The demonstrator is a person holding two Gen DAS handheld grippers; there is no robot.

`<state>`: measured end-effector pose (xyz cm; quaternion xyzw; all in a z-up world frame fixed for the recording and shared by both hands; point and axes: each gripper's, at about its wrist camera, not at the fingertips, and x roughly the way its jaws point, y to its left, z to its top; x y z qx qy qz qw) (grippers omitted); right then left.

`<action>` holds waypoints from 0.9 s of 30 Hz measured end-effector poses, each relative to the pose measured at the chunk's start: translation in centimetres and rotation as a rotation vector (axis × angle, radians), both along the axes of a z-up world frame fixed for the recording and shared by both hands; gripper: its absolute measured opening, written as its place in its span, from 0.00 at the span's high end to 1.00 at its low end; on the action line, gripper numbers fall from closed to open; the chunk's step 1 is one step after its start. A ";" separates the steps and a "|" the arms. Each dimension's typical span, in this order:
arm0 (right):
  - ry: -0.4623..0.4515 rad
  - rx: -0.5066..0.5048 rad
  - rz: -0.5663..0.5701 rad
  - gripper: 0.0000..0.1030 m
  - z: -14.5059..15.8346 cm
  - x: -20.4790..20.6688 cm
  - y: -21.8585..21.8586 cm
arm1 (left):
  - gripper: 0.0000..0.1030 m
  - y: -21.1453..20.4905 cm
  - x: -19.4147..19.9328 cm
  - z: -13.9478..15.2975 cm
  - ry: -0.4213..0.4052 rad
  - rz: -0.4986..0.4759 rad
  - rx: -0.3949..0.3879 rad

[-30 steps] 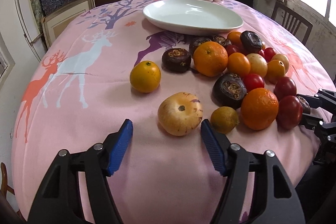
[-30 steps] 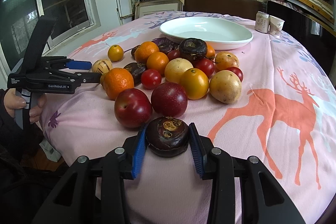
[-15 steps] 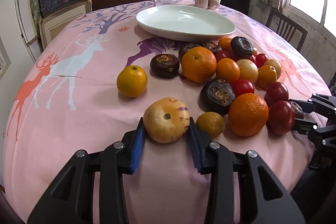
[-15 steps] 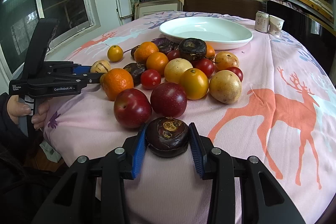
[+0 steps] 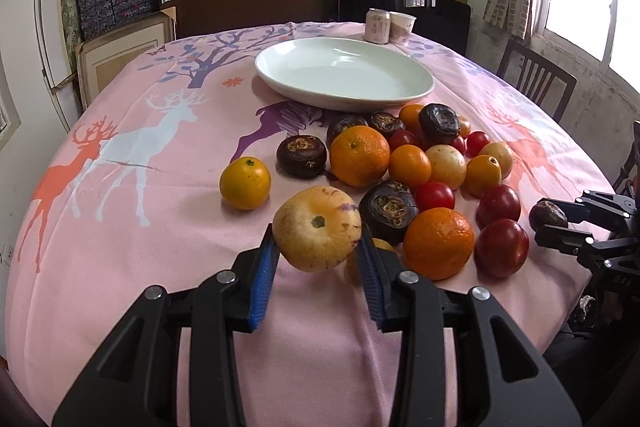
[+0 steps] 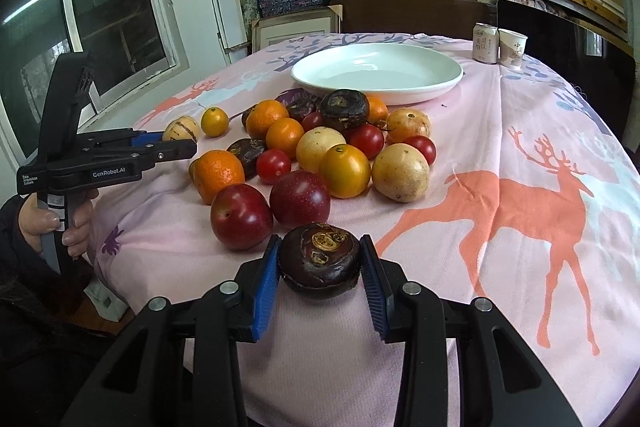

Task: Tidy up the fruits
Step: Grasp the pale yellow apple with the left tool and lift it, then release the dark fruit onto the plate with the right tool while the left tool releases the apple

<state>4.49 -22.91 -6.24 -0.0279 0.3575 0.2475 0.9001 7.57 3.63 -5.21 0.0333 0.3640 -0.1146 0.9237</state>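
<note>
My left gripper (image 5: 316, 259) is shut on a pale yellow round fruit with purple streaks (image 5: 317, 234) and holds it a little above the pink cloth. My right gripper (image 6: 319, 267) is shut on a dark purple mangosteen (image 6: 319, 259), lifted just off the cloth at the near edge. A heap of oranges (image 5: 359, 155), red fruits (image 6: 241, 215), yellow fruits (image 6: 400, 171) and more mangosteens (image 5: 302, 155) lies between the grippers and an empty white plate (image 5: 344, 73). The left gripper also shows in the right wrist view (image 6: 176, 147).
A can (image 6: 485, 42) and a paper cup (image 6: 512, 47) stand behind the plate. One small orange (image 5: 245, 182) sits apart at the left of the heap. Shelves with boxes line the back wall. A chair (image 5: 532, 79) stands at the right of the round table.
My left gripper closed on the pale yellow fruit and lifted it off the cloth. My right gripper, holding the mangosteen throughout, has risen slightly.
</note>
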 end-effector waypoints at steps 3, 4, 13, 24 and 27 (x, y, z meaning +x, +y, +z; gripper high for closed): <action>-0.025 0.013 -0.008 0.62 1.3 0.5 -0.9 | 0.64 0.2 0.1 0.7 -0.016 0.010 -0.010; -0.032 0.024 -0.015 0.62 1.9 0.8 -1.4 | 0.64 0.3 0.3 1.1 -0.022 0.015 -0.013; -0.070 0.098 -0.095 0.62 7.2 7.5 -4.5 | 0.63 -1.1 6.1 4.0 -0.001 -0.017 -0.056; 0.078 0.035 -0.135 0.61 4.6 23.7 0.8 | 0.63 -6.6 21.1 3.3 0.114 -0.002 0.009; 0.054 0.028 -0.171 0.47 4.5 25.3 1.5 | 0.63 -6.1 24.0 2.7 0.162 0.041 -0.014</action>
